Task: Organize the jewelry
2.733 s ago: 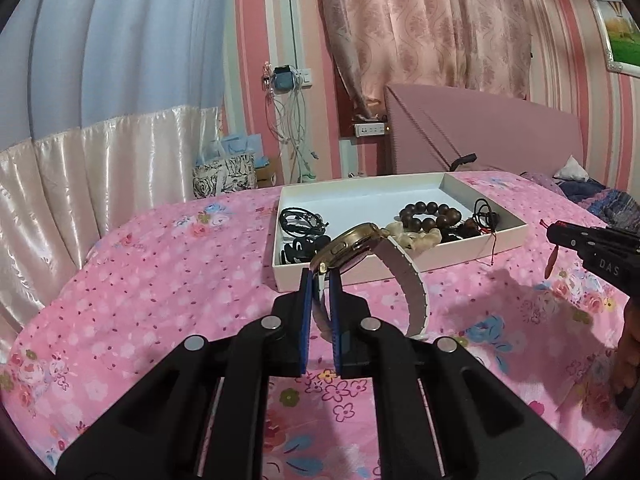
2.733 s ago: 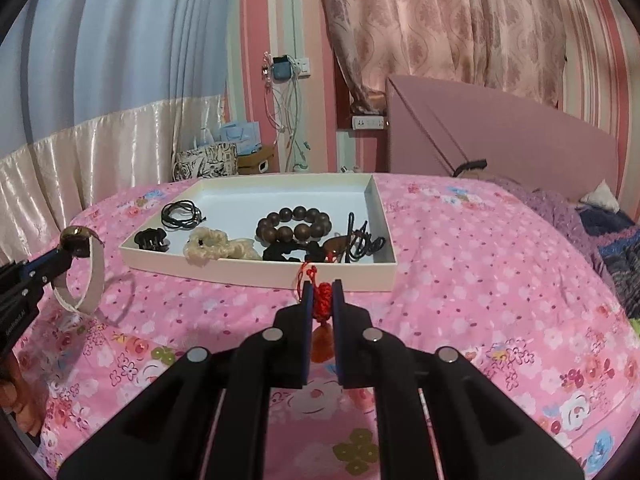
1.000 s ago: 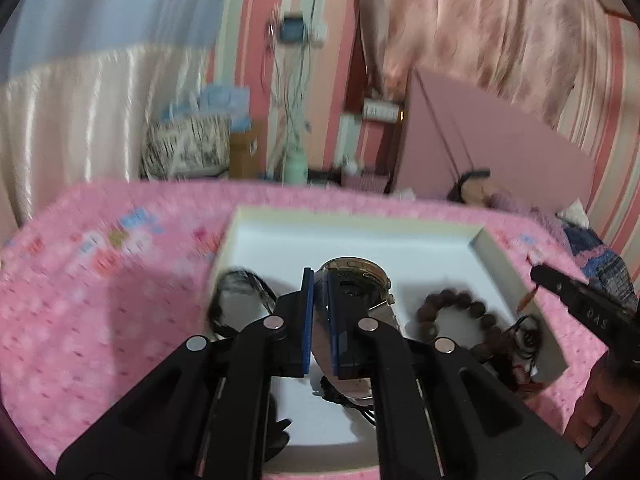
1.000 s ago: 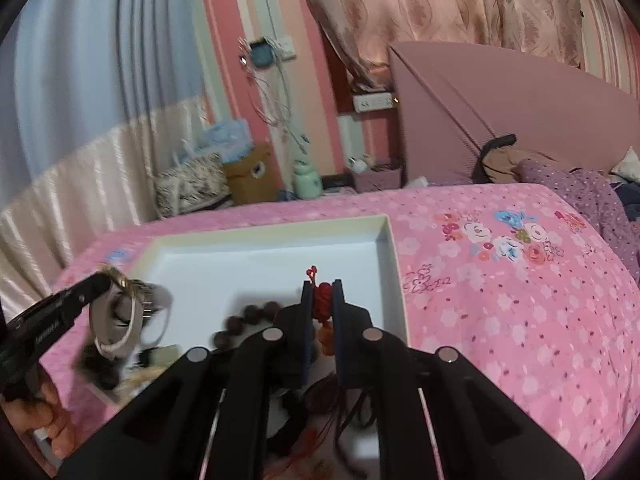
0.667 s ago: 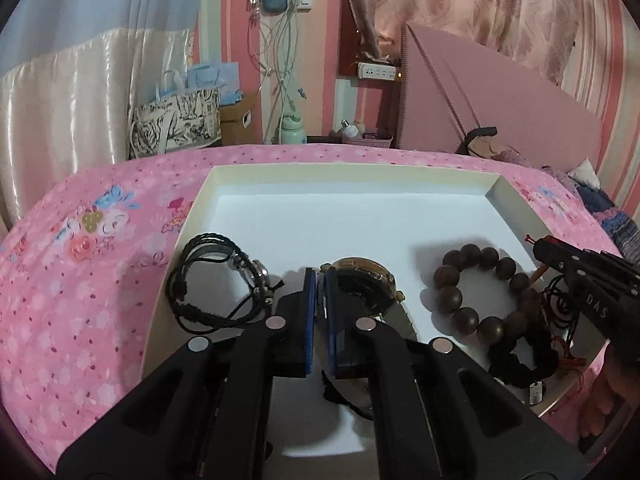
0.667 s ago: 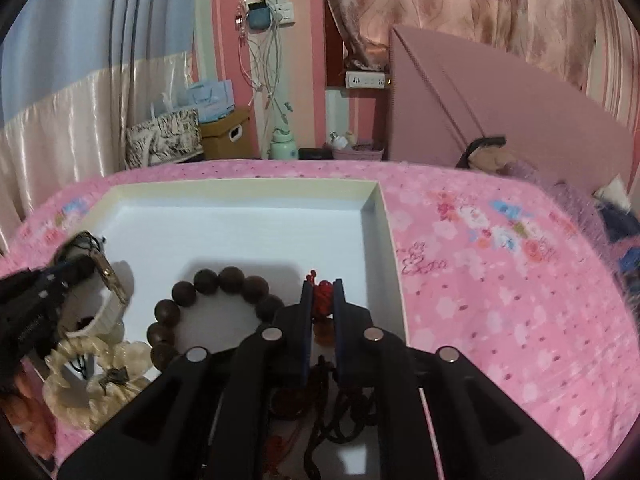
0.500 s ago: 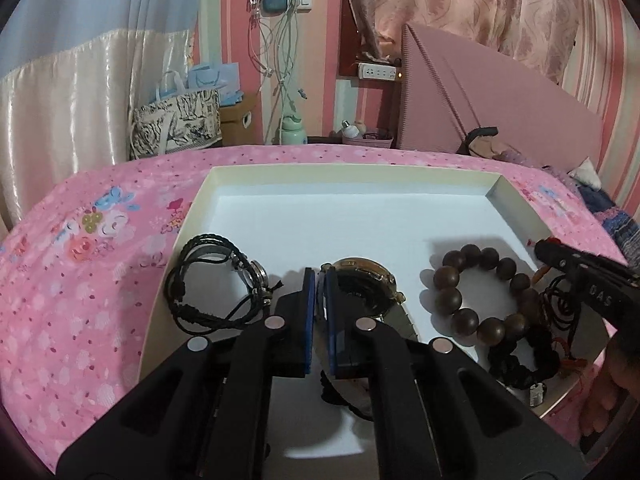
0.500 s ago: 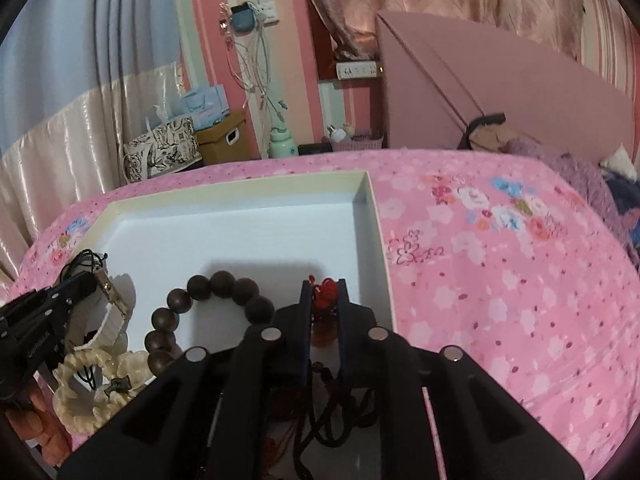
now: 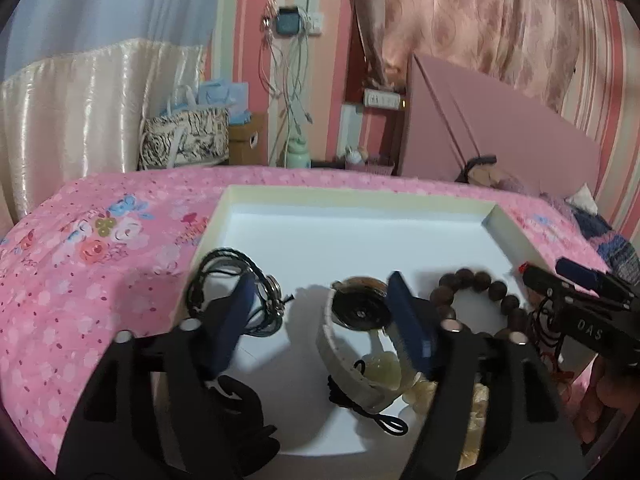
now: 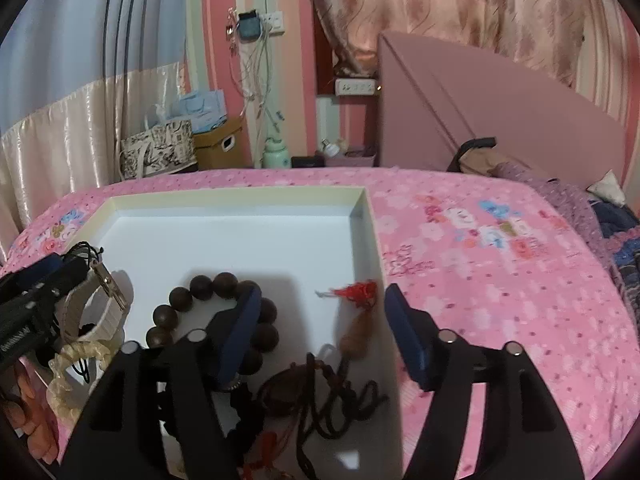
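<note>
A shallow white box lies on the pink bed. My left gripper is open over it; a gold-faced watch with a white strap rests in the box between its fingers, also in the right wrist view. My right gripper is open; a red-knotted charm with a brown pendant lies loose between its fingers by the box's right wall. A dark bead bracelet, black cords, a cream bracelet and brown cords lie in the box.
The flowered pink bedspread spreads around the box. A pink headboard, clothes and bedside bags stand at the back. The right gripper's tip shows in the left wrist view.
Both grippers have opened. The left has let go of the watch and the right has let go of the red charm; both pieces now lie in the box.
</note>
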`<move>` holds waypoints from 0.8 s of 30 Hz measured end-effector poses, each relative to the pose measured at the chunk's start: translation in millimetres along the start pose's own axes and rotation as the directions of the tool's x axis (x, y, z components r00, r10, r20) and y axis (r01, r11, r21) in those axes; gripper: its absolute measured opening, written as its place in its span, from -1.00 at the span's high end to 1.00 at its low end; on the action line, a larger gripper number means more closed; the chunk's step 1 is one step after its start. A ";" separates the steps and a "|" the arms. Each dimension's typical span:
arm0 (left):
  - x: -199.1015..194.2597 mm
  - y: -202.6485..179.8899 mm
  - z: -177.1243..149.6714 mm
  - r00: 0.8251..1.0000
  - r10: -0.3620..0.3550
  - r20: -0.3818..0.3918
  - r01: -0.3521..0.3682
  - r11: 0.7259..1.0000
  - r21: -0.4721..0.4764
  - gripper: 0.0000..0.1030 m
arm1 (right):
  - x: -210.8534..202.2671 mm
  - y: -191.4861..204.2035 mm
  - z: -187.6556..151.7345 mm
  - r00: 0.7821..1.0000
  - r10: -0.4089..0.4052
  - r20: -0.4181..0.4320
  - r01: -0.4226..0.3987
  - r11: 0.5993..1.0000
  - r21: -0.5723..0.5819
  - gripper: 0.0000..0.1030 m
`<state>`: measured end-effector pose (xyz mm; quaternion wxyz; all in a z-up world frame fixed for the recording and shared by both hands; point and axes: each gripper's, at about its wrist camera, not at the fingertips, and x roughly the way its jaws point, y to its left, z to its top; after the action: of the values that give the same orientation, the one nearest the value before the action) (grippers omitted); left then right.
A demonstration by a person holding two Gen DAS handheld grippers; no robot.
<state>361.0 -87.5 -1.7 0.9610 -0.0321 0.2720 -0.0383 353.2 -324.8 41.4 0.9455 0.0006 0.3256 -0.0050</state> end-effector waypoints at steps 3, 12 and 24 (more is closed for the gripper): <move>-19.9 4.1 1.5 0.996 0.027 0.088 -0.026 1.000 -0.004 -0.74 | -17.0 6.0 -0.5 1.000 0.000 0.028 0.001 1.000 -0.016 -0.54; -133.8 21.2 9.9 0.957 0.100 0.272 -0.110 0.994 0.023 -0.94 | -101.6 19.5 -27.0 0.992 0.067 0.103 -0.062 0.997 -0.052 -0.68; -229.0 56.4 -90.8 0.943 0.198 0.266 -0.189 0.980 -0.061 -0.94 | -187.7 29.7 -112.9 0.982 0.092 0.166 -0.083 0.995 -0.059 -0.69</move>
<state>122.1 -14.2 35.6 0.9875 -0.0269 0.1405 0.0658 136.0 -292.9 67.9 0.9686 -0.0100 0.2441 0.0448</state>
